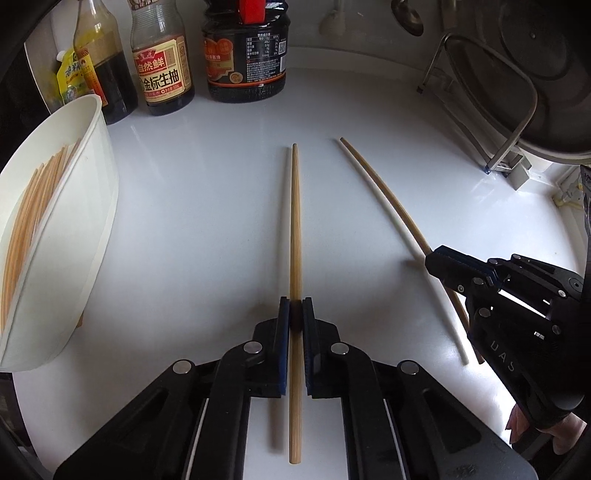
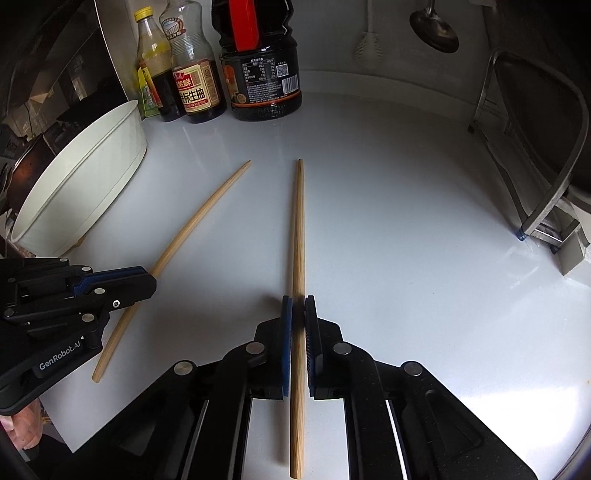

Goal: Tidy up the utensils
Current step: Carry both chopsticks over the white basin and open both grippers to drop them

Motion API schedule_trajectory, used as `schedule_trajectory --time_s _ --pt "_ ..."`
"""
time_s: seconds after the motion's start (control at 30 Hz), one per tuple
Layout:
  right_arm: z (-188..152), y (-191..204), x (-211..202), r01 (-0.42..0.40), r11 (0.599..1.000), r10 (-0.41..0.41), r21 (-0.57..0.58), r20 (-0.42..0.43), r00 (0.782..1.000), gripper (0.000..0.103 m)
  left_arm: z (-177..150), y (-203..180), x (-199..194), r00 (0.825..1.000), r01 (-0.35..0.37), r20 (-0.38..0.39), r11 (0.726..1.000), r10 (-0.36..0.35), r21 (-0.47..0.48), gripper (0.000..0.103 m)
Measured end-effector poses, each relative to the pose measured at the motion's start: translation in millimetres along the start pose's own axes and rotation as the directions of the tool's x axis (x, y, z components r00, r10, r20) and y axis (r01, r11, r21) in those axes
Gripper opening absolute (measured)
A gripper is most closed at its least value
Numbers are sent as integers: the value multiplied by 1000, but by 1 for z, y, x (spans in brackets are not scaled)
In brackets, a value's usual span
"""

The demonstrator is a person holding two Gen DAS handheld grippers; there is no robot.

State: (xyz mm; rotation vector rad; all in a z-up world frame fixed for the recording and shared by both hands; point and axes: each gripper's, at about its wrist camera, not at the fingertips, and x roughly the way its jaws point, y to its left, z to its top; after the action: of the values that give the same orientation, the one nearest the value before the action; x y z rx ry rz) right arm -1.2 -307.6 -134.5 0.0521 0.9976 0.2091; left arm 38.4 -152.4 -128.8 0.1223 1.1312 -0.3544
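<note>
Two long bamboo chopsticks lie on the white counter. In the left wrist view my left gripper is shut on one chopstick, which runs straight ahead between the blue pads. To its right, my right gripper clamps the second chopstick. The right wrist view shows the same from the other side. My right gripper is shut on its chopstick, and my left gripper holds the curved-looking chopstick. A white bowl at the left holds several more chopsticks.
Soy sauce bottles and a dark jar stand along the back wall. A metal rack with a pot stands at the right. A ladle hangs on the wall. The white bowl sits close left of the chopsticks.
</note>
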Motion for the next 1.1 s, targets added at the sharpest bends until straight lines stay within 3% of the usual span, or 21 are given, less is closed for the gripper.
schedule_trajectory --time_s 0.2,0.37,0.53,0.67,0.97,1.1 --pt "12 5 -20 -10 997 7 74 38 999 7 13 7 -28 997 64 41 998 -63 1 7" --pt "33 24 -46 -23 996 15 91 91 996 7 28 26 -65 989 94 119 996 -92 -9 7" --pt "65 68 -62 -91 993 81 69 133 988 7 40 71 -102 980 53 194 996 -40 -65 7" --pt "92 119 -60 -138 990 134 15 148 980 7 44 120 -122 979 9 203 992 17 -125 7" --pt "147 217 -11 -266 962 269 -56 49 962 7 40 228 -134 976 -106 162 965 147 -239 7" --pt "157 250 18 -274 960 273 -59 -15 962 7 37 261 -119 983 -115 108 953 151 -280 7"
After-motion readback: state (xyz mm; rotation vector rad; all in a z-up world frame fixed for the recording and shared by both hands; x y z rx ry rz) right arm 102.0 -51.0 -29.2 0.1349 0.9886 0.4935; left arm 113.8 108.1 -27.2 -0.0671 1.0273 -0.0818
